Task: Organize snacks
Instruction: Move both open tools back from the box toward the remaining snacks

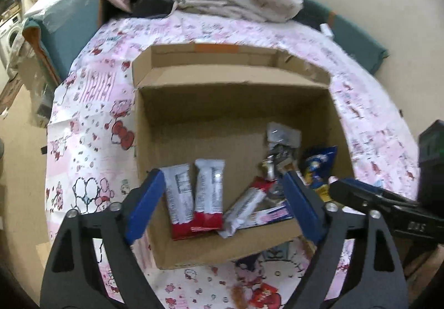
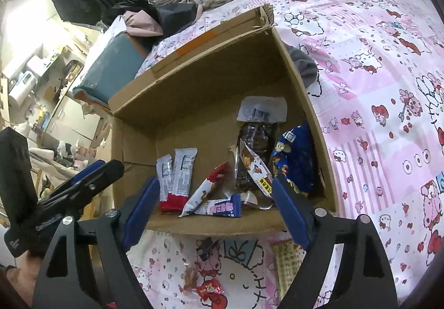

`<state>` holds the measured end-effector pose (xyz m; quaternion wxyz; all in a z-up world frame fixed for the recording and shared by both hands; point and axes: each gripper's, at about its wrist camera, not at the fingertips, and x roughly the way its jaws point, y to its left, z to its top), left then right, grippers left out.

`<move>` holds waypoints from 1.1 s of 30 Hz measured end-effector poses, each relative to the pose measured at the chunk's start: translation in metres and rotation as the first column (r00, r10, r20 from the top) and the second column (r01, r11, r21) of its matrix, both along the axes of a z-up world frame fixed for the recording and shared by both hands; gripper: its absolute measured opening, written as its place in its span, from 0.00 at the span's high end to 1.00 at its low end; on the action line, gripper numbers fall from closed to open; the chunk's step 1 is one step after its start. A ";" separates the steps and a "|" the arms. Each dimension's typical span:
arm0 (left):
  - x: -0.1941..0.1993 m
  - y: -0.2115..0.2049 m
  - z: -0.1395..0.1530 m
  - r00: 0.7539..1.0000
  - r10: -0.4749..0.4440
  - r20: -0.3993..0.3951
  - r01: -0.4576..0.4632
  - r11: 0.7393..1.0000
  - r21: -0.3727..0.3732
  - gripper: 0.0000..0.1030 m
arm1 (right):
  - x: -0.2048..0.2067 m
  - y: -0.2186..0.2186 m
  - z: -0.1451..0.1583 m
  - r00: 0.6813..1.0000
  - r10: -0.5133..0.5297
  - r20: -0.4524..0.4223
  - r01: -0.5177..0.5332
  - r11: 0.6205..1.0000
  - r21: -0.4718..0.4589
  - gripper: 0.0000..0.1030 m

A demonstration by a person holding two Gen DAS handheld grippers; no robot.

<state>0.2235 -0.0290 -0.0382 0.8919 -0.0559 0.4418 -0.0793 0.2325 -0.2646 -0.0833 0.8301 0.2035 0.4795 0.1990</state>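
- One cardboard box (image 1: 177,125) stands open on a pink cartoon-print cloth (image 1: 91,103), and the snacks lie on its floor, near the front wall.
- Two white-and-red bars (image 1: 194,195) lie side by side at the left of the box floor. Their long axes run front to back and their red ends point toward the front wall.
- A third white-and-red bar (image 2: 205,192) lies tilted beside them, its red end pointing up and to the right in the right wrist view.
- One small flat packet with pink print (image 2: 222,207) lies crosswise at the front wall.
- One clear bag of dark snacks (image 2: 256,148) and one blue bag (image 2: 297,164) lean at the right wall, long axes about upright.
- The left gripper (image 1: 222,200) has its jaws wide apart and holds nothing. The right gripper (image 2: 213,205) is also wide and empty.
- Only the right wrist view shows the barcode label on the clear bag clearly. Both views show one red wrapped candy (image 2: 209,288) on the cloth in front of the box.
- Only the left wrist view shows the folded white fabric (image 1: 244,0) whole, behind the box.
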 end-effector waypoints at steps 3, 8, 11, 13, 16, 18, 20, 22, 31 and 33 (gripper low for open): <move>-0.008 -0.001 0.007 1.000 -0.015 0.022 0.015 1.000 -0.005 0.04 | -0.004 -0.004 0.004 1.000 -0.008 0.003 0.008 1.000 0.005 0.17; -0.020 0.003 0.009 1.000 0.014 0.011 -0.014 1.000 -0.005 0.04 | -0.015 -0.009 0.012 1.000 -0.010 0.018 0.010 1.000 -0.008 0.17; -0.029 0.004 0.009 1.000 0.027 0.006 -0.027 1.000 0.014 0.04 | -0.023 -0.009 0.015 1.000 -0.005 0.027 0.006 0.999 -0.048 0.17; -0.033 0.005 0.008 1.000 0.022 -0.002 -0.022 1.000 0.008 0.04 | -0.030 -0.009 0.014 1.000 -0.012 0.025 0.013 0.997 -0.076 0.17; -0.041 0.007 0.005 0.999 0.031 -0.020 -0.031 1.000 -0.007 0.04 | -0.040 -0.007 0.012 1.000 -0.009 0.026 0.013 0.992 -0.129 0.17; -0.047 0.008 0.005 0.999 0.046 -0.018 -0.046 0.999 -0.003 0.04 | -0.049 -0.006 0.010 1.000 -0.013 0.018 0.016 0.987 -0.160 0.17; -0.055 0.010 0.006 0.998 0.057 -0.004 -0.057 0.998 -0.011 0.05 | -0.055 -0.007 0.007 1.000 -0.012 0.003 0.012 0.987 -0.162 0.16; -0.060 0.010 0.006 0.998 0.058 0.005 -0.058 0.998 -0.004 0.05 | -0.058 -0.005 0.005 0.999 -0.016 -0.031 0.010 0.984 -0.176 0.16; -0.076 0.017 -0.003 0.996 0.074 -0.054 -0.078 0.995 -0.057 0.04 | -0.068 -0.001 0.004 0.997 0.033 -0.072 -0.045 0.984 -0.171 0.15; -0.079 0.015 -0.006 0.994 0.084 -0.069 -0.087 0.995 -0.044 0.05 | -0.068 -0.001 -0.002 0.991 0.063 -0.122 -0.078 0.990 -0.119 0.15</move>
